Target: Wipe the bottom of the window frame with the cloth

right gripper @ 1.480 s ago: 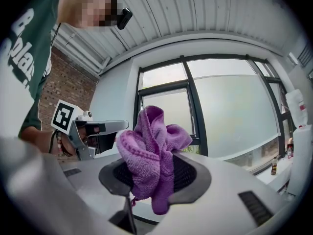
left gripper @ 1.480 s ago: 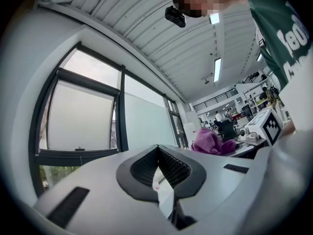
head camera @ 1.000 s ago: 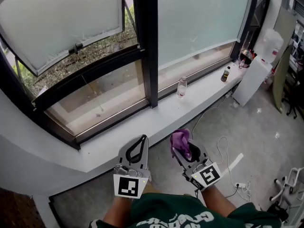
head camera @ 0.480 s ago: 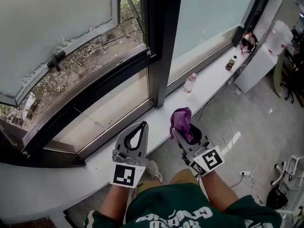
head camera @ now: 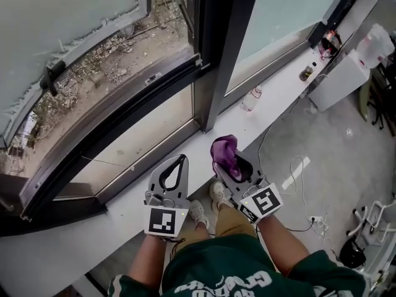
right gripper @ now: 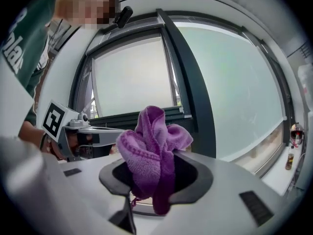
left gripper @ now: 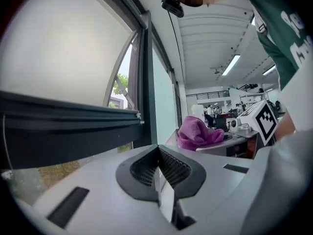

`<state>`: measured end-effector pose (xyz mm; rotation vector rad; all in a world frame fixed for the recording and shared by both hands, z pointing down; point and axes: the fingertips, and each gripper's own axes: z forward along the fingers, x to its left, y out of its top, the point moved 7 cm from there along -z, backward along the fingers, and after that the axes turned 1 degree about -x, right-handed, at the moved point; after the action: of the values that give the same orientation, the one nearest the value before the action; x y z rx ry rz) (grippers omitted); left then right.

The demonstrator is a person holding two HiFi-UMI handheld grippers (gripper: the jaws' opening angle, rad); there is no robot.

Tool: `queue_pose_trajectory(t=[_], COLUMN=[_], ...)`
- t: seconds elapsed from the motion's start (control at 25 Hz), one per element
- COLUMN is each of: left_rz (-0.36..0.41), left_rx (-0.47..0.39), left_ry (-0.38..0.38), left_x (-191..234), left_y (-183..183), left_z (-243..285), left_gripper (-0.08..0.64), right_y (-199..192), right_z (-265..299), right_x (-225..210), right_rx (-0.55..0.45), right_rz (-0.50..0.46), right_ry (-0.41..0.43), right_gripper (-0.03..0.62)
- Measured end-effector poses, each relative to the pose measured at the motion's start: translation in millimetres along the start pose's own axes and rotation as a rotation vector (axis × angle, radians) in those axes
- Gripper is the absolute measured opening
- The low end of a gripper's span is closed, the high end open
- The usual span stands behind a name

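- Writing: no brand name or label can be read. The person's green shirt (head camera: pixel 229 277) carries white lettering, cut off at the picture's edge and illegible. Each gripper's cube shows a black-and-white square marker, two in all, left marker (head camera: pixel 166 221) and right marker (head camera: pixel 263 202). These are patterns, not text.
- Grey two-jaw left gripper (head camera: pixel 180 161) (left gripper: pixel 157 153): one. Its jaws are together, the ribbed dark pads meeting, with nothing between them. It is held over the white window sill (head camera: pixel 117 209).
- Grey two-jaw right gripper (head camera: pixel 226 164) (right gripper: pixel 156 177): one. Its jaws are clamped on the crumpled purple terry cloth (head camera: pixel 224 150) (right gripper: pixel 151 148) (left gripper: pixel 198 133).
- Cloth: one. It is bunched and stands up out of the right jaws, above the sill edge, near the foot of the dark vertical window post (head camera: pixel 219 60). It is apart from the dark bottom rail of the window frame (head camera: pixel 151 159).
- The two grippers are side by side, near each other, not touching.
- Bottles on the sill: two. A clear plastic bottle (head camera: pixel 250 99) stands upright; a small dark bottle (head camera: pixel 307 73) stands farther along, and its label is too small to read.
- Light-coloured shoes (head camera: pixel 199 214): two, on the floor below the sill.
- White cables (head camera: pixel 291 178) trail across the grey floor to the right.
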<state>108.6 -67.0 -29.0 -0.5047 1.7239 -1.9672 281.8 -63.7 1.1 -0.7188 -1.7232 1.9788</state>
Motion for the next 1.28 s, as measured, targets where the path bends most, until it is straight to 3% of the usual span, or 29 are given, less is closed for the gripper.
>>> queue_pose_trajectory(t=[0.28,0.48,0.68,0.88,1.12,1.28], left_rz=[0.043,-0.006,-0.069,-0.109,-0.198,-0.203], left_rx=[0.108,0.236,0.269,0.272,0.245,0.251], left_ry=[0.08,0.107,0.106,0.068,0.04,0.042], left_x=[20,26,29,26,24,35], left_y=[-73,-151,-209,-258,-317,-349], left_z=[57,101,138,169,180,191], left_gripper=[0.003,0.003,0.003,0.003,0.003,0.003], right_y=[-88,-176,-253,-316,-365,-391], right_z=[59,99,128,152,161,169], right_x=[-49,-97,-133,-151,-143,-146], right_rx=[0.167,0.298,0.343,0.453,0.517,0.525], right_rz=[0.009,0.071,0.101,0.148,0.047,0.014], right_ry=[0.069,0.106,0.171,0.124,0.089,0.043], right_gripper=[0.166,0.166,0.166,0.166,0.166,0.166])
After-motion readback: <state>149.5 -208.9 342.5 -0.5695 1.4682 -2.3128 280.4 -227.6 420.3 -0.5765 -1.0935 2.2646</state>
